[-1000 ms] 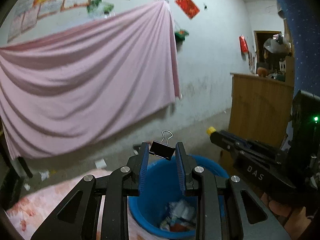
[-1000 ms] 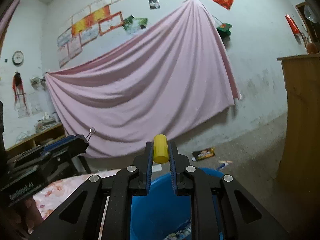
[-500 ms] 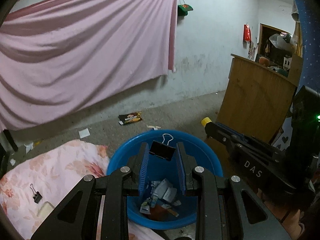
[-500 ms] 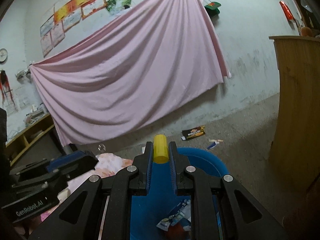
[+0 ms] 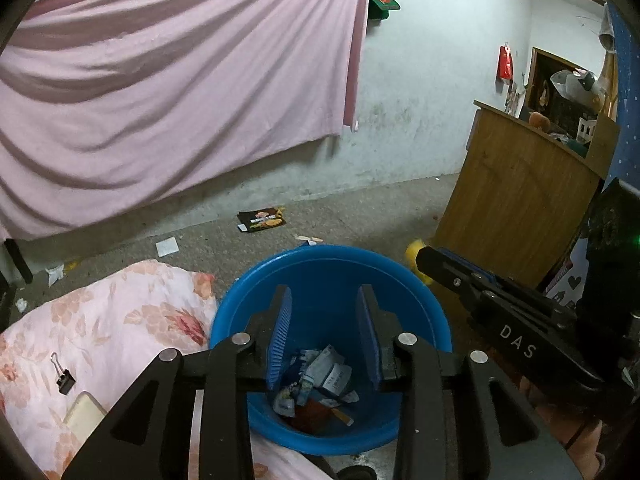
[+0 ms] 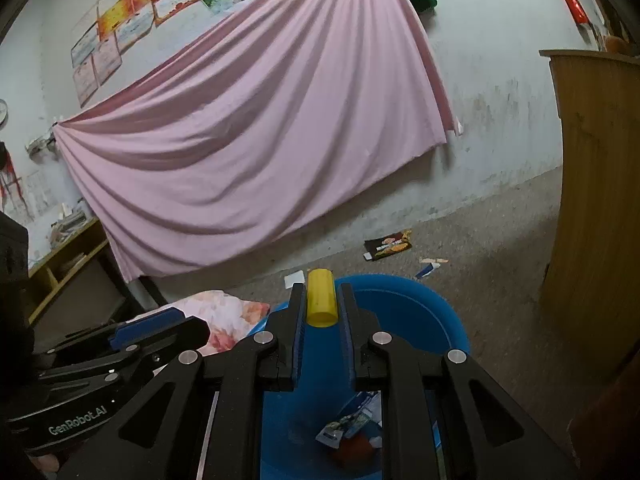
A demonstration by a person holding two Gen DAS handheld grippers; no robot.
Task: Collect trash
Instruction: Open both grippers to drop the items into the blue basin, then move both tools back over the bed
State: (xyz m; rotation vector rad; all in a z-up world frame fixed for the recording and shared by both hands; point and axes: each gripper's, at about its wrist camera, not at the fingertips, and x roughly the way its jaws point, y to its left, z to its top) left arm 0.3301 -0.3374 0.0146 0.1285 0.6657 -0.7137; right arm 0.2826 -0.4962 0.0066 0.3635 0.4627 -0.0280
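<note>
The blue bucket point(image 5: 332, 280) is sitting on the floor beside a floral cloth point(image 5: 100, 320), with wrappers and paper scraps point(image 5: 320, 380) lying at its bottom. Both hands are holding their tongs tilted downward over its rim. The left gripper point(image 5: 324, 300) is hanging above the bucket's opening, its jaws opening with nothing between the 2 blue pads point(image 5: 280, 332); the trash is showing in the gap far below. The right gripper point(image 6: 322, 300) is pinching a short yellow cylinder point(image 6: 320, 298) tightly between its fingertips, reaching in from the right side over the bucket's edge. A black binder clip point(image 5: 64, 376) is lying on the cloth left of the bucket, near a pale flat object point(image 5: 84, 412). Beyond the bucket, a dark snack packet point(image 5: 262, 220) and paper bits are lying on the floor below a pink sheet point(image 5: 160, 100), with a wooden cabinet point(image 5: 516, 208) standing at right
</note>
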